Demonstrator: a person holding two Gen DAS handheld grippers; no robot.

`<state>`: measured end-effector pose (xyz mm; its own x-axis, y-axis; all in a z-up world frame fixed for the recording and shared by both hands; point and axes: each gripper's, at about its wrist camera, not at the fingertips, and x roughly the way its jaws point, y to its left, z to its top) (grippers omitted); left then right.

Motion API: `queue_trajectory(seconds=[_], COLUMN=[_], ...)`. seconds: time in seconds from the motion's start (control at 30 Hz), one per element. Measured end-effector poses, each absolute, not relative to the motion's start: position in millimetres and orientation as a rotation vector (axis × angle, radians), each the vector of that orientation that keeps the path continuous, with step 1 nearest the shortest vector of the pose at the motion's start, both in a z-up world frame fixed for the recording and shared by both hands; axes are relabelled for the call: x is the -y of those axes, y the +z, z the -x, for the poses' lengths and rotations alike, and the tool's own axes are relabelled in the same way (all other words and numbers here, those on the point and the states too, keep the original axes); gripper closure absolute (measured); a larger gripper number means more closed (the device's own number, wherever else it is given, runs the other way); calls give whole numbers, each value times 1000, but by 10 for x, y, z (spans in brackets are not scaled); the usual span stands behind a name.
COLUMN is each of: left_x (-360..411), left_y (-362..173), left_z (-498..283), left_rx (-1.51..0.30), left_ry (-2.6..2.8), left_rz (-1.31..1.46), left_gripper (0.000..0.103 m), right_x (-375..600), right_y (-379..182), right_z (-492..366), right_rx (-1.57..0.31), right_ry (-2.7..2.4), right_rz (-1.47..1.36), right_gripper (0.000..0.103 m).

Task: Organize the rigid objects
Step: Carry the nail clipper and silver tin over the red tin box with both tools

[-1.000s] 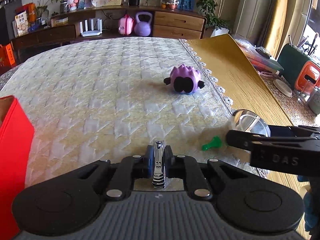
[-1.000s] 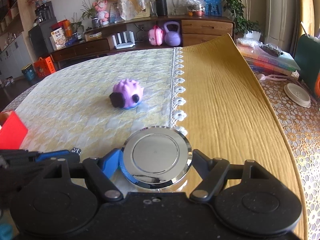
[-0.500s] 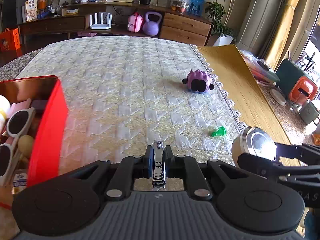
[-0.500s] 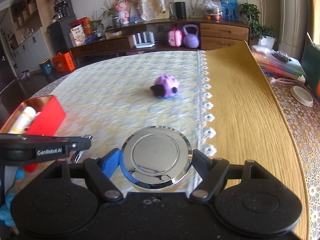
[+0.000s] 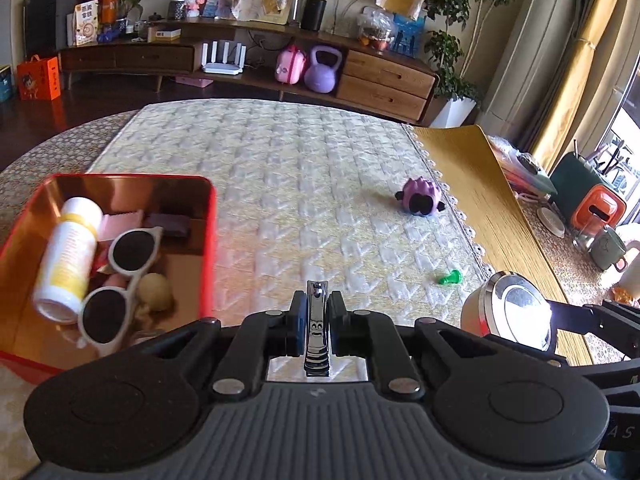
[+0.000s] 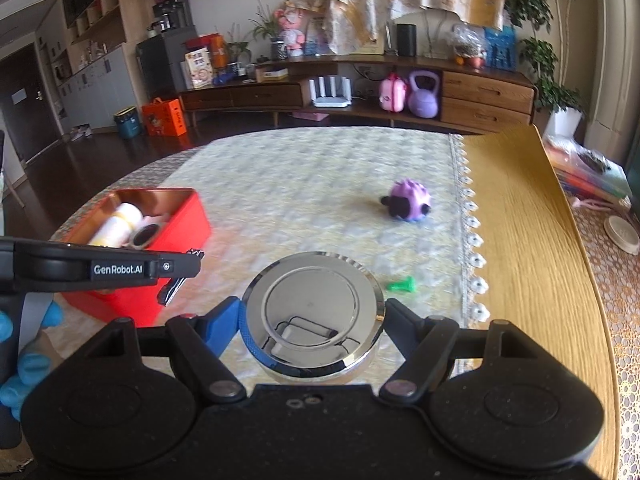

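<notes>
My left gripper point(image 5: 316, 322) is shut on a steel nail clipper point(image 5: 317, 320), held above the quilted cloth just right of a red tin box point(image 5: 210, 240). The box holds a white bottle point(image 5: 70, 252), white sunglasses point(image 5: 120, 280) and other small items. My right gripper point(image 6: 314, 312) is shut on a round chrome tin point(image 6: 314, 310), which also shows at the right of the left wrist view as the chrome tin point(image 5: 508, 316). A purple spiky toy point(image 5: 420, 202) and a small green piece point(image 5: 450, 278) lie on the cloth further out.
The quilted cloth point(image 5: 300, 184) covers the table, with a yellow mat point(image 5: 480, 192) along its right side. Mugs, an orange container point(image 5: 598, 210) and stacked items crowd the far right edge. A gloved hand point(image 6: 24, 356) holds the left gripper. A sideboard stands behind.
Both grippers have risen and swung left with their loads. The red box has come fully into the left wrist view, and the purple toy now lies further away.
</notes>
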<state>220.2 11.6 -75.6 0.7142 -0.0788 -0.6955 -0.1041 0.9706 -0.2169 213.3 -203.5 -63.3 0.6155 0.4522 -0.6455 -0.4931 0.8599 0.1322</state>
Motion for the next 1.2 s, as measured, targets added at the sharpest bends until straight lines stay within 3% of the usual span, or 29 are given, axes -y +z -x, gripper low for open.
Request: queue_trajectory(seconds=[0.6, 1.2], left_x=[-1194, -1710], left_y=[-577, -674], left_z=[-1898, -2536], left_rx=[-758, -768], left_ry=[112, 134], left_rz=[288, 240], left_gripper=[92, 92], right_x=[1111, 227], right_y=[-473, -600], right_z=[-1898, -2093], right_rx=[-704, -695], right_ry=[675, 757], right_rz=[146, 270], right_gripper=[26, 26])
